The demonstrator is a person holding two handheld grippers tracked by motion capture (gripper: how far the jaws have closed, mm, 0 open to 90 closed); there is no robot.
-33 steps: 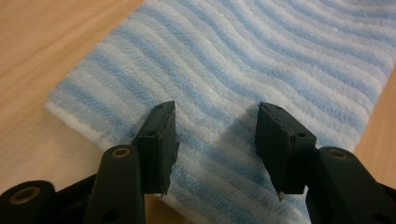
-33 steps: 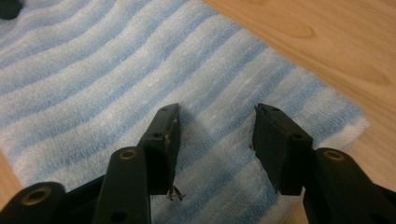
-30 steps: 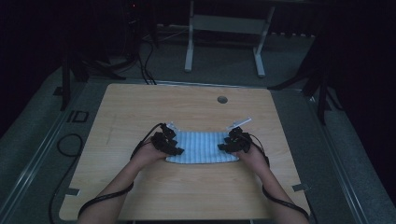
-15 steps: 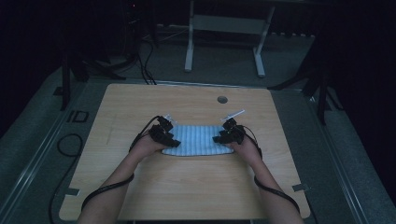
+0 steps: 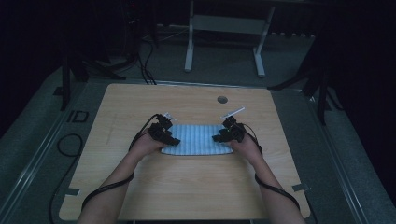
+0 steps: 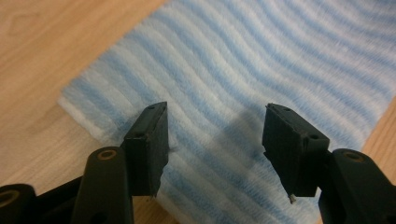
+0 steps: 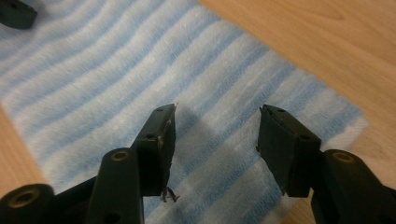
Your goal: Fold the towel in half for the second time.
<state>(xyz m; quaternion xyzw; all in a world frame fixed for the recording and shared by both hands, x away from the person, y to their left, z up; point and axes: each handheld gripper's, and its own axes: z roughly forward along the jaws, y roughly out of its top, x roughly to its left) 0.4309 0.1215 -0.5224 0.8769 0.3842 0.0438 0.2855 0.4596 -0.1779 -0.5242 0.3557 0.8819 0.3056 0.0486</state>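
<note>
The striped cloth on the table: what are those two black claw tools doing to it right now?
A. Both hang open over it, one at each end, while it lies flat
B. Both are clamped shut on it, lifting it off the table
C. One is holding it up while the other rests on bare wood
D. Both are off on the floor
A: the left gripper and right gripper each show parted jaws above the flat striped cloth.

One blue-and-white striped cloth (image 5: 196, 139), two claws, left (image 5: 173, 140) and right (image 5: 216, 138), on one wooden table (image 5: 187, 182)
</note>
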